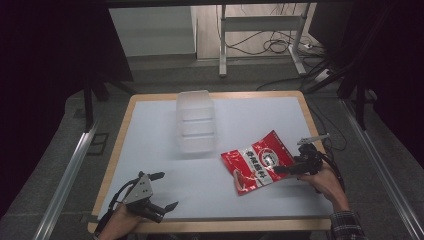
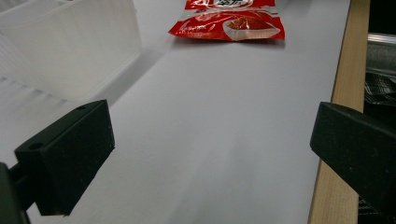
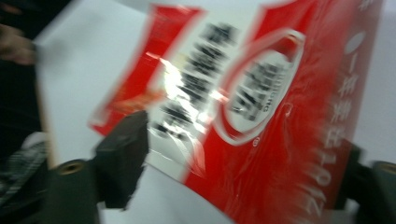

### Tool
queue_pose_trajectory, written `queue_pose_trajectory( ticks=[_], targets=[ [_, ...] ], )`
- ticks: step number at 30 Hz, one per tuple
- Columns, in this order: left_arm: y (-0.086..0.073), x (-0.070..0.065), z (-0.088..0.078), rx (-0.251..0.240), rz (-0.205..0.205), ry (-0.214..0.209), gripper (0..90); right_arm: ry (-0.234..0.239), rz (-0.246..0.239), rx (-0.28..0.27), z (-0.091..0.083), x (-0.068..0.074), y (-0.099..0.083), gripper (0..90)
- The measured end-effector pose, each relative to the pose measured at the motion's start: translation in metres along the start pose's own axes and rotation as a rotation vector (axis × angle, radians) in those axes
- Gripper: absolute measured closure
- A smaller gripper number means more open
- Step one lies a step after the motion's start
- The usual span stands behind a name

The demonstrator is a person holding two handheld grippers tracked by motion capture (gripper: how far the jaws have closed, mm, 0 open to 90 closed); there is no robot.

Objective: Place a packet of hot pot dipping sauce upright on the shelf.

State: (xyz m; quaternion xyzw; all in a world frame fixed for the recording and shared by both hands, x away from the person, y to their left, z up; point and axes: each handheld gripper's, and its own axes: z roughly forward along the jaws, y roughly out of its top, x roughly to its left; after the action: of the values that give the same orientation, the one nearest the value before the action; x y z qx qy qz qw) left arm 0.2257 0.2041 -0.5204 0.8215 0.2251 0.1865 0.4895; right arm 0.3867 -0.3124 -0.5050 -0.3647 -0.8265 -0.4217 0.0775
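A red and white snack bag (image 1: pixel 257 162) lies flat on the white table (image 1: pixel 150 140) at the right, seen again at the far end (image 2: pixel 229 23) in the left gripper view. My right gripper (image 1: pixel 277 170) reaches in from the right over the bag's near right edge. In the blurred right gripper view the bag (image 3: pixel 261 116) spans the gap between the jaws of that gripper (image 3: pixel 245 154), which stand apart; I see no firm pinch. My left gripper (image 1: pixel 166 191) rests open near the front left edge, with nothing between its jaws (image 2: pixel 210 154).
A clear plastic container (image 1: pixel 196 122) stands at the table's middle back, close on the left (image 2: pixel 70 51) in the left gripper view. The table has a wooden rim (image 2: pixel 336 140). Metal rails run along both sides, and cables and a frame lie on the floor behind.
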Motion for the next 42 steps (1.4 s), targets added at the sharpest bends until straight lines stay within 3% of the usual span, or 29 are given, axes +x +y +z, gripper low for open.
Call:
queue_pose_trajectory(
  ticks=[3, 4, 5, 6, 8, 12, 15, 16, 18, 23, 28, 36, 42],
  targets=[
    [0.0, 0.0, 0.0, 0.001, 0.002, 0.0, 0.0, 0.037, -0.029, -0.017, 0.002, 0.007, 0.004, 30.4],
    [0.0, 0.0, 0.0, 0.001, 0.002, 0.0, 0.0, -0.008, -0.066, -0.015, 0.006, 0.015, 0.009, 34.5],
    [0.0, 0.0, 0.0, 0.001, 0.002, 0.0, 0.0, -0.008, -0.066, -0.015, 0.006, 0.015, 0.009, 34.5],
    [0.0, -0.001, 0.0, 0.002, 0.004, 0.0, 0.0, -0.05, -0.064, -0.009, 0.014, 0.019, 0.012, 39.3],
    [0.0, -0.001, 0.0, 0.003, 0.006, -0.002, 0.0, -0.071, -0.06, -0.002, 0.017, 0.02, 0.012, 41.0],
    [0.0, -0.001, 0.001, 0.005, 0.009, -0.001, 0.0, -0.274, -0.068, 0.068, 0.036, 0.025, 0.015, 52.9],
    [0.0, -0.001, 0.001, 0.007, 0.012, -0.001, 0.0, -0.326, -0.058, 0.04, 0.04, 0.027, 0.017, 66.5],
    [0.0, -0.001, 0.001, 0.008, 0.014, -0.002, 0.0, -0.327, -0.06, 0.017, 0.039, 0.029, 0.019, 77.5],
    [0.0, -0.002, 0.001, 0.009, 0.015, -0.001, 0.0, -0.331, -0.074, 0.006, 0.039, 0.031, 0.019, 87.2],
    [0.0, -0.001, 0.001, 0.008, 0.013, 0.001, 0.0, -0.33, -0.069, -0.019, 0.037, 0.036, 0.021, 87.8],
    [0.0, -0.001, 0.001, 0.007, 0.008, 0.006, 0.0, -0.289, -0.019, -0.067, 0.029, 0.04, 0.027, 87.8],
    [0.0, 0.0, 0.001, 0.004, -0.002, 0.017, 0.0, -0.281, -0.061, -0.125, 0.018, 0.059, 0.04, 87.7],
    [0.0, 0.002, 0.001, 0.0, -0.019, 0.03, 0.0, -0.254, -0.057, -0.153, 0.012, 0.068, 0.047, 87.6]
  ],
)
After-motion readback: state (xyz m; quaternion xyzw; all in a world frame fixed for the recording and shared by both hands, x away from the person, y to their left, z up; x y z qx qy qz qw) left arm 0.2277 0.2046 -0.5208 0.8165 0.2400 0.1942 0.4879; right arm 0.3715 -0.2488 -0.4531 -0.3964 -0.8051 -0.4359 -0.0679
